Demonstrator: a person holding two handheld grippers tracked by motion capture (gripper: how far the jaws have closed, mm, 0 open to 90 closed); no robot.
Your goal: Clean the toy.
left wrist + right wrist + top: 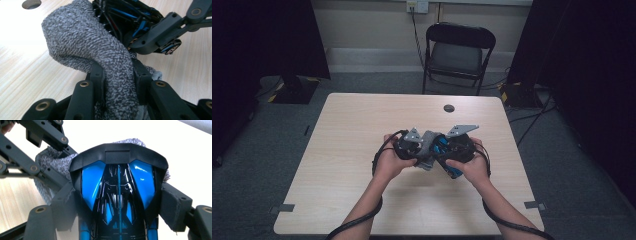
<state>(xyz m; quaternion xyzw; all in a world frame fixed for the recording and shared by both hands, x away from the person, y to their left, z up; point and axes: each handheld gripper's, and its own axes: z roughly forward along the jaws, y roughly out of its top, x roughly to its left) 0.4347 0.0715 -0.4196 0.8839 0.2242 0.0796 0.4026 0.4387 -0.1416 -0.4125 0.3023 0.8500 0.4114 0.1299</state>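
Observation:
A grey knitted cloth (87,42) is pinched between the pads of my left gripper (118,72), which is shut on it. My right gripper (120,205) is shut on a blue and black toy car (117,185), its pads pressing on the car's two sides. The cloth (52,160) lies against the car's far end, with the left gripper's arms (37,150) beside it. In the high view both hands hold the left gripper (419,149) and the right gripper (449,159) close together over the table's middle, with the cloth (428,141) and the car (443,147) between them.
The wooden table (362,200) has a round cable hole (449,108) near its far edge. A black folding chair (459,55) stands behind it. Dark curtains hang at both sides, and cables run over the grey floor.

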